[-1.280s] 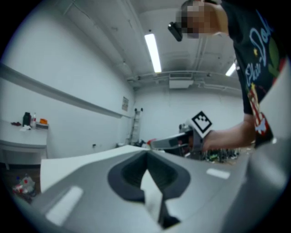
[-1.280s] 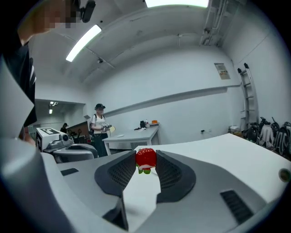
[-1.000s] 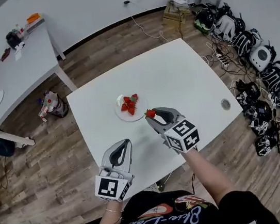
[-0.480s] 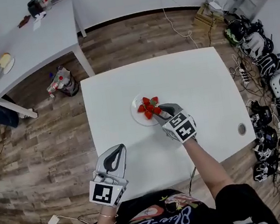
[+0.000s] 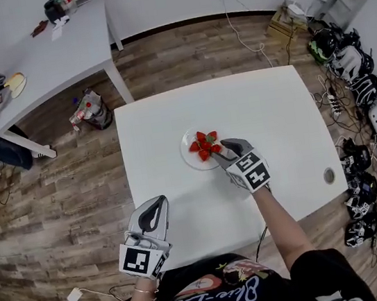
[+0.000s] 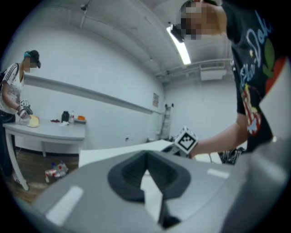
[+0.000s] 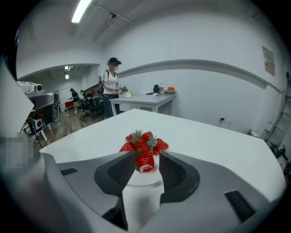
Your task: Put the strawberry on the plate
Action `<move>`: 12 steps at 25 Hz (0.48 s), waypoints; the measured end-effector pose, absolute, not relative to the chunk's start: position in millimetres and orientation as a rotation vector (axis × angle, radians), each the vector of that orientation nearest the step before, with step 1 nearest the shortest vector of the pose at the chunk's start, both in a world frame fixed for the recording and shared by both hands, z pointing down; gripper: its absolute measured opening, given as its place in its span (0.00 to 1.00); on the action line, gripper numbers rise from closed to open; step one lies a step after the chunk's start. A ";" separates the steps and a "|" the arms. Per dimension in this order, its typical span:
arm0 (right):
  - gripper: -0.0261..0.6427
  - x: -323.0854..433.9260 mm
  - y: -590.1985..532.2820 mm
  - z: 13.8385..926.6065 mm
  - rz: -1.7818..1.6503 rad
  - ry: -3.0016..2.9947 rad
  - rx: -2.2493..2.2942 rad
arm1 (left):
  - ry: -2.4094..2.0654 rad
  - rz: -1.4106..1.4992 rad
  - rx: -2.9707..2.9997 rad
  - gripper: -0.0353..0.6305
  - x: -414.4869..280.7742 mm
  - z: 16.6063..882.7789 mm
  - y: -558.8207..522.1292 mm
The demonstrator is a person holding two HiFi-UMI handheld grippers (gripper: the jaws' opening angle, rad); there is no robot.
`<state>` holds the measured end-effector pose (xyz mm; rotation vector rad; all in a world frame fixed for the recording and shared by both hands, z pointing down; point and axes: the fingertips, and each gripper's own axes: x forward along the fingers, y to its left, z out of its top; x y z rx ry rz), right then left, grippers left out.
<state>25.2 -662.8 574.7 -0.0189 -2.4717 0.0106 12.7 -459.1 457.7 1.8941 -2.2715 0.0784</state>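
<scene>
A white plate (image 5: 191, 158) with several red strawberries (image 5: 203, 143) sits mid-table. My right gripper (image 5: 221, 150) reaches it from the near right. In the right gripper view one strawberry (image 7: 144, 160) lies on the plate (image 7: 143, 179) between the jaws of that gripper (image 7: 147, 157). The left jaw is against it and a thin white gap shows on its right side, so the jaws stand slightly open. The pile (image 7: 143, 140) lies just beyond. My left gripper (image 5: 154, 209) hovers off the table's near left corner, shut and holding nothing (image 6: 145, 157).
The white table (image 5: 252, 108) has a small round hole (image 5: 328, 175) near its right edge. Headsets and cables (image 5: 362, 92) line the floor on the right. A second table (image 5: 48, 55) stands at the far left, with a person (image 7: 110, 86) beside it.
My right gripper carried the strawberry from the table's near side to the plate. The strawberry now rests on the plate. The left gripper has barely moved.
</scene>
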 end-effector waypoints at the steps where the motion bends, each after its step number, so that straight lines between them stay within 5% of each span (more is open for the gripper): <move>1: 0.25 30.0 -666.0 563.3 0.015 -2.505 0.030 | -2.271 0.082 1.903 0.05 13.3 456.3 -458.8; 5: 0.25 53.5 -670.4 522.9 0.161 -2.697 0.184 | -2.264 0.114 1.915 0.05 15.6 454.7 -456.2; 8: 0.11 71.4 -660.6 515.8 0.276 -2.726 0.212 | -2.255 0.133 1.961 0.05 20.3 448.5 -459.9; 12: 0.08 86.3 -647.3 506.0 0.329 -2.751 0.241 | -2.237 0.113 2.008 0.05 24.7 441.5 -468.0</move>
